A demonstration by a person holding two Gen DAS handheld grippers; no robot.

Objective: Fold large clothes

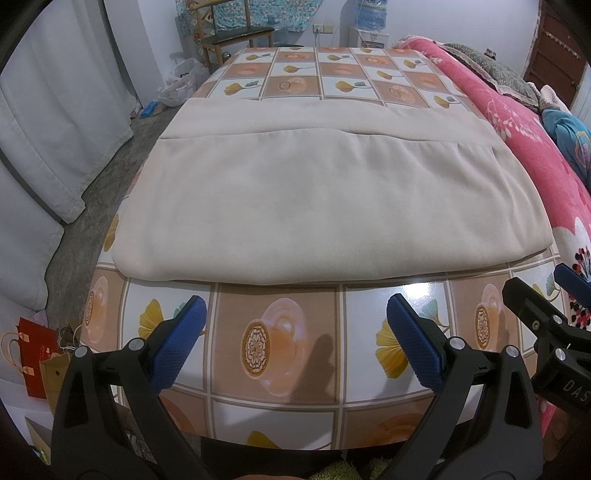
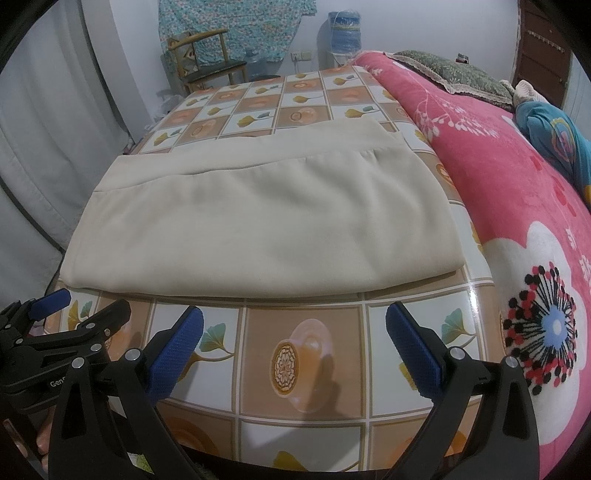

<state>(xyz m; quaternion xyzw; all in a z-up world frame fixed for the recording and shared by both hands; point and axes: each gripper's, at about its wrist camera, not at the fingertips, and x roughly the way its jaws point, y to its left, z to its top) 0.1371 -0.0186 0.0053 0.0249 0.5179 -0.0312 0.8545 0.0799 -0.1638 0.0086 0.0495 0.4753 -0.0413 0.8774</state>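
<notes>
A large beige garment (image 1: 280, 199) lies folded flat on the tiled-pattern table (image 1: 280, 354), its near folded edge running across the middle; the same garment (image 2: 258, 221) fills the centre of the right wrist view. My left gripper (image 1: 295, 306) hovers open over the table's near edge, just short of the fold, with nothing between its blue pads. To its right, my right gripper (image 2: 295, 314) is also open and empty at the same distance from the cloth. Each gripper shows at the edge of the other's view: the right gripper (image 1: 543, 291), the left gripper (image 2: 88, 299).
A bed with a pink floral blanket (image 2: 498, 177) runs along the table's right side. A wooden chair (image 1: 236, 37) and a water dispenser (image 2: 343, 33) stand against the far wall. Grey curtains (image 1: 55, 129) hang on the left, with bags (image 1: 33, 354) on the floor.
</notes>
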